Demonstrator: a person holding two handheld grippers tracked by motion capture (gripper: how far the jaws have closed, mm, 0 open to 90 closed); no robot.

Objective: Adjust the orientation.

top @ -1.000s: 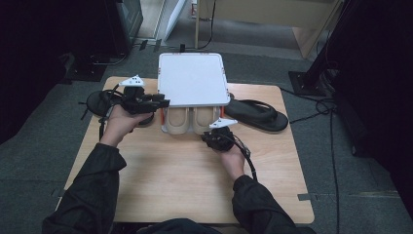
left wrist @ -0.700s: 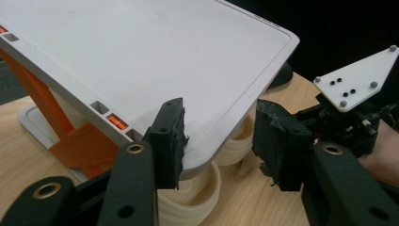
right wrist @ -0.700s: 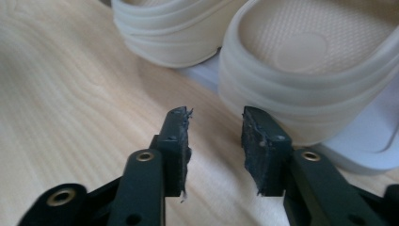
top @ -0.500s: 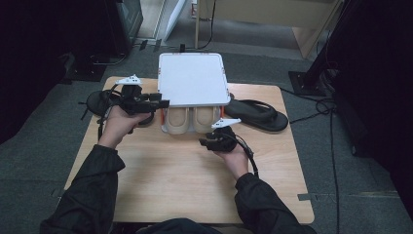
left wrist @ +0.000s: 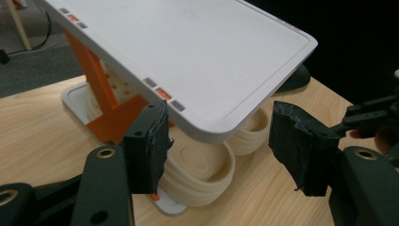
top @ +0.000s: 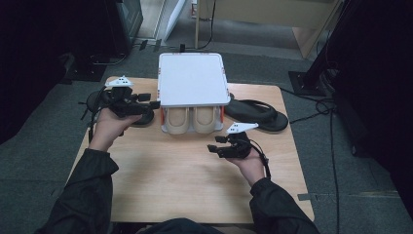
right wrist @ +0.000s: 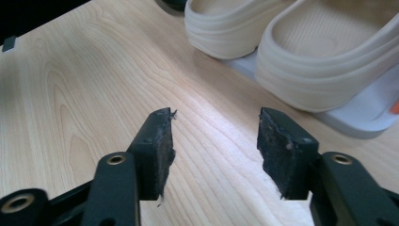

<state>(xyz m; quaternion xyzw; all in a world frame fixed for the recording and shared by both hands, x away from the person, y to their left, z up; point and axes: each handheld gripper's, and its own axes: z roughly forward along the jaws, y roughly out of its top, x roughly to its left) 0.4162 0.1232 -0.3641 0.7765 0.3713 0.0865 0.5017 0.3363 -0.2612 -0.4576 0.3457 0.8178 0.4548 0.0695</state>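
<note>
Beside cream slippers [right wrist: 301,52] | left tool [left wrist: 219,141] spread, just opening, nothing pinched | right tool [right wrist: 214,150] likewise

Through the right gripper view I see my right gripper [right wrist: 214,141] with its jaws spread wide, having just been opening, nothing between them but bare wooden table [right wrist: 80,89]. Beyond, far right, two cream slippers [right wrist: 282,42] sit side by side on a white tray base [right wrist: 362,117].
</note>
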